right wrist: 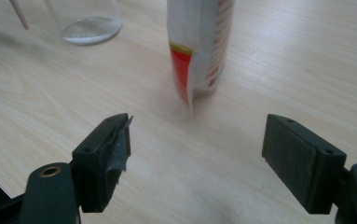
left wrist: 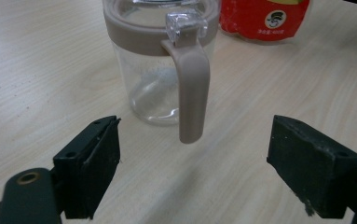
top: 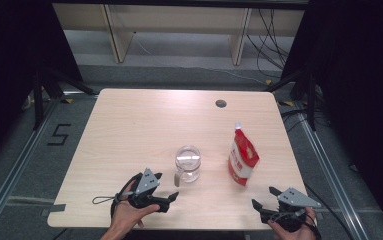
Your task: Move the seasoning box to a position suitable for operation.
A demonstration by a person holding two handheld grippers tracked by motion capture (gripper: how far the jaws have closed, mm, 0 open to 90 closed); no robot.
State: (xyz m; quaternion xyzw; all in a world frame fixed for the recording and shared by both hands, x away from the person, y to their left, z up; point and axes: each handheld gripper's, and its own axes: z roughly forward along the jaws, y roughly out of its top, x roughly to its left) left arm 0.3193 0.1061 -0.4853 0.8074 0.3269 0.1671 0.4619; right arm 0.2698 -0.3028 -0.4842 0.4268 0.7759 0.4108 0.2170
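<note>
A clear jar [top: 187, 164] with a beige rim and a beige handle is seen just below the centre of the high view, standing upright on the light wooden desk [top: 144, 125]. To its right in that view, near but apart from it, a red and white pouch [top: 242, 157] is stood upright, its top leaning slightly toward the upper left.

The left claw [top: 168, 191] is held in a hand [top: 126, 212] at the lower left of the high view, just below and left of the jar, with its jaws spread wide and nothing between them. In the left gripper view the jar [left wrist: 160, 56] is found in the upper middle of the frame, its handle [left wrist: 192, 88] hanging down toward the camera and lined up with the gap between the two black jaws, though it is not touched by either. A little white residue is seen at the bottom of the jar. The pouch [left wrist: 264, 18] is seen behind it at the upper right.

The right claw [top: 263, 199] is held at the lower right of the high view, below the pouch and apart from it, jaws also spread wide and empty. In the right gripper view the pouch [right wrist: 199, 46] is seen edge-on at the upper centre, beyond the open jaws, and the base of the jar [right wrist: 91, 29] is seen at the upper left
</note>
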